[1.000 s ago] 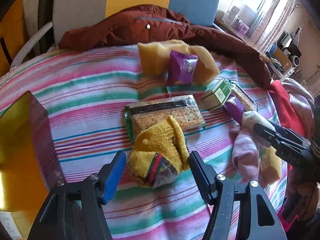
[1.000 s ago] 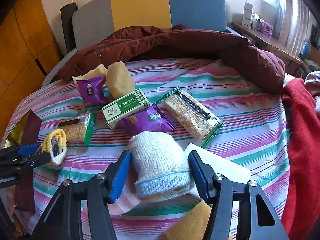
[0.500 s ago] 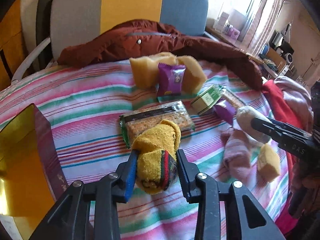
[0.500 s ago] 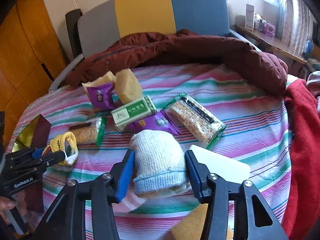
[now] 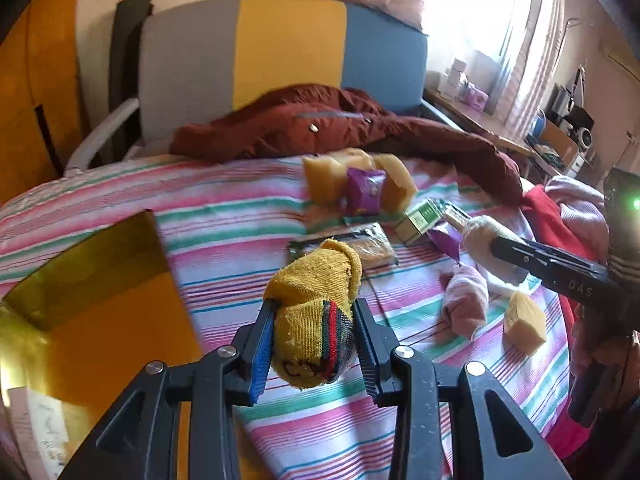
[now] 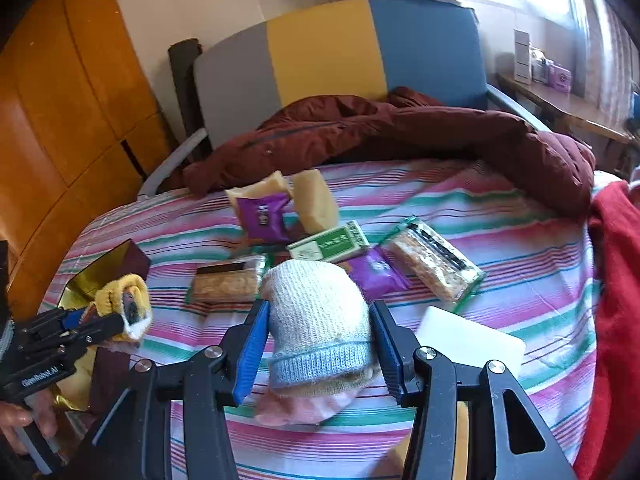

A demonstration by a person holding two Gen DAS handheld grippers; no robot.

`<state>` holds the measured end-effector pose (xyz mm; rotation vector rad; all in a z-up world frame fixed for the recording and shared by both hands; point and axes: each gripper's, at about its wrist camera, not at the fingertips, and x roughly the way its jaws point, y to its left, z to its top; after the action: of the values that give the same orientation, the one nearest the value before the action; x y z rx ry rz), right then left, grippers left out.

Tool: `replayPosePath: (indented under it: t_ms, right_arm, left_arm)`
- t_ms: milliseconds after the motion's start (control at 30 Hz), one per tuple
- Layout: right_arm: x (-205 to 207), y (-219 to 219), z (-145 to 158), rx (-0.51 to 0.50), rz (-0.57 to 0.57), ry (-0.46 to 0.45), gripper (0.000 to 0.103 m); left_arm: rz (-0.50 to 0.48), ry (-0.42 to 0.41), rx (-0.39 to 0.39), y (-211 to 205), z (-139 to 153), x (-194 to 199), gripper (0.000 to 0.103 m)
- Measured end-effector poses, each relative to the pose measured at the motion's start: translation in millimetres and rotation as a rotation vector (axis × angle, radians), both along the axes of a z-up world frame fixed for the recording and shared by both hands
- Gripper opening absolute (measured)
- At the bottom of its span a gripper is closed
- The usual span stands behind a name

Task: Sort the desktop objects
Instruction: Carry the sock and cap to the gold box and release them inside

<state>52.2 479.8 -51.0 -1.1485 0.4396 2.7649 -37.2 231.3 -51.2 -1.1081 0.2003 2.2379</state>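
Observation:
My left gripper (image 5: pixel 314 344) is shut on a rolled yellow sock (image 5: pixel 316 312) and holds it above the striped cloth, beside an open gold-lined box (image 5: pixel 92 312). It also shows in the right wrist view (image 6: pixel 124 316). My right gripper (image 6: pixel 320 344) is shut on a rolled white sock with a blue cuff (image 6: pixel 318 328), lifted over a pink sock (image 6: pixel 304 406). From the left wrist view the white sock (image 5: pixel 486 240) sits in the right gripper, above the pink sock (image 5: pixel 466 300).
Cracker packs (image 6: pixel 434 262) (image 6: pixel 226 280), a green box (image 6: pixel 330 246), purple snack bags (image 6: pixel 262 216) (image 6: pixel 376 274), yellow sponges (image 6: pixel 314 200) (image 5: pixel 524 318) and a white pad (image 6: pixel 472 340) lie on the striped cloth. A maroon jacket (image 6: pixel 400 132) lies behind, red cloth (image 6: pixel 616 280) at right.
Both grippers closed on their socks, the left on the yellow one, the right on the white one, and lifted them off the cloth. The left has moved toward the gold box.

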Motion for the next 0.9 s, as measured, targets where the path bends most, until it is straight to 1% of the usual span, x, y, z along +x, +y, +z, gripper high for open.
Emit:
replayPosePath:
  t_ms: [100, 233, 533, 733, 900]
  right_arm:
    - [-0.7, -8.7, 1.5, -0.004, 0.025, 0.01, 0.051]
    - [-3.8, -27.4, 3.5, 0.002, 0.067, 0.011, 0.051]
    - [-13.3, -94.7, 10.2, -0.024, 0.184, 0.018, 0.051]
    - [-25.7, -152.0, 18.3, -0.065, 0.279, 0.037, 0.051]
    - [-39.8, -205.7, 19.1, -0.089, 0.363, 0.023, 0.051]
  left_arm:
    - [0.041, 0.029, 0.006, -19.0, 9.0, 3.2, 0.037]
    - [0.101, 0.066, -0.006, -45.1, 18.1, 4.9, 0.037]
    - [0.216, 0.113, -0.021, -102.2, 25.0, 0.8, 0.037]
    - [0.29, 0.103, -0.014, -138.7, 22.0, -9.2, 0.037]
    - [0.374, 0.093, 0.008, -179.6, 23.9, -29.7, 0.037]
